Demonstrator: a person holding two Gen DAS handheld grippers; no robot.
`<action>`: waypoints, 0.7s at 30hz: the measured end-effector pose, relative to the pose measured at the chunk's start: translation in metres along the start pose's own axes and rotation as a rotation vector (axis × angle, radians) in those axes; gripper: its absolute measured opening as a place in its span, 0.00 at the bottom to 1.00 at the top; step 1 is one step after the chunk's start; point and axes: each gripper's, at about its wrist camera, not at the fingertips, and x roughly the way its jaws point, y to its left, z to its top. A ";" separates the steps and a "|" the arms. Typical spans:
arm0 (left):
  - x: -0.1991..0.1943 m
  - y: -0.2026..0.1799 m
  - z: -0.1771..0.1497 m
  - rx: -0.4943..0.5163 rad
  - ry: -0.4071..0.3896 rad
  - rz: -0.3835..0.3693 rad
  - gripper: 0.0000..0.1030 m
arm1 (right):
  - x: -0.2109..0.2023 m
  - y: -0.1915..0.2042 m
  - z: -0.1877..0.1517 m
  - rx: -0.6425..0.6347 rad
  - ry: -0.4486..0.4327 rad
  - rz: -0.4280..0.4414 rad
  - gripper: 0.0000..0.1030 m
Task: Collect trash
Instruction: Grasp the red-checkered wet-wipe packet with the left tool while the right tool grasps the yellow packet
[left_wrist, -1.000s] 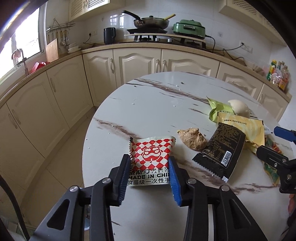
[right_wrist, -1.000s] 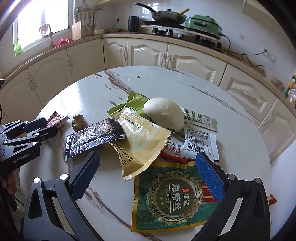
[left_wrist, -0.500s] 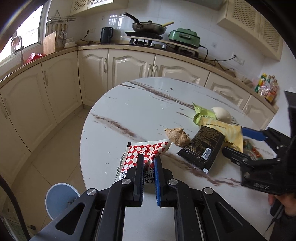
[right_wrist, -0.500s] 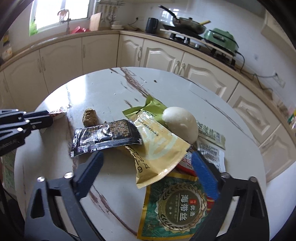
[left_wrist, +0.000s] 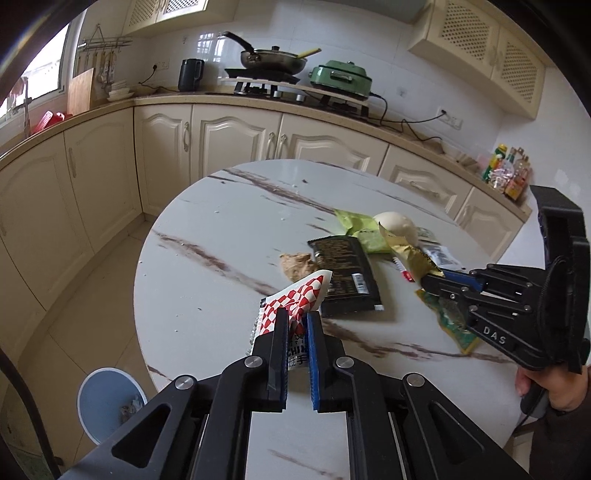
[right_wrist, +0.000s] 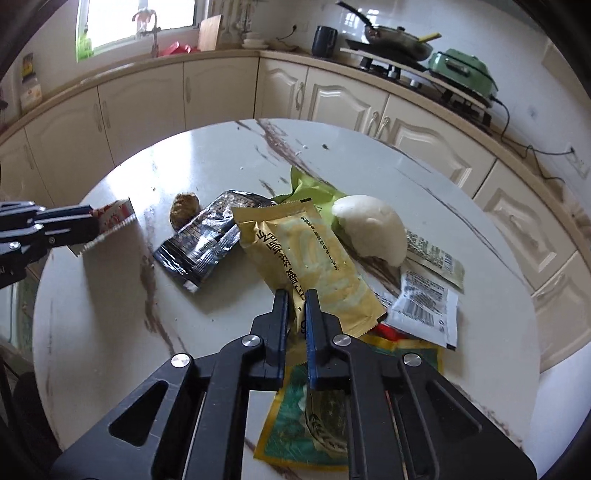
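Observation:
My left gripper (left_wrist: 295, 317) is shut on a red-and-white checkered wrapper (left_wrist: 295, 301) and holds it lifted off the round marble table (left_wrist: 207, 280); it also shows in the right wrist view (right_wrist: 114, 218). My right gripper (right_wrist: 296, 299) is shut on the near edge of a yellow wrapper (right_wrist: 306, 254). A black wrapper (right_wrist: 203, 240), a green wrapper (right_wrist: 314, 188), a white bun (right_wrist: 369, 225) and a brown lump (right_wrist: 184, 205) lie on the table.
A blue bin (left_wrist: 107, 400) with some trash in it stands on the floor left of the table. A green-and-gold packet (right_wrist: 310, 413) and white sachets (right_wrist: 424, 306) lie near the right gripper. Kitchen cabinets (left_wrist: 229, 136) run behind.
My left gripper closed on the checkered wrapper and lifted it off the table. My right gripper moved in and closed on the yellow wrapper.

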 end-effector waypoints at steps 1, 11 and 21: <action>-0.002 -0.003 0.001 0.003 -0.004 -0.005 0.05 | -0.006 -0.001 0.000 0.011 -0.013 0.001 0.09; -0.072 -0.027 -0.002 0.017 -0.105 -0.035 0.05 | -0.088 0.011 0.013 0.037 -0.178 0.014 0.09; -0.188 0.029 -0.053 -0.067 -0.213 0.081 0.05 | -0.105 0.132 0.059 -0.070 -0.266 0.226 0.09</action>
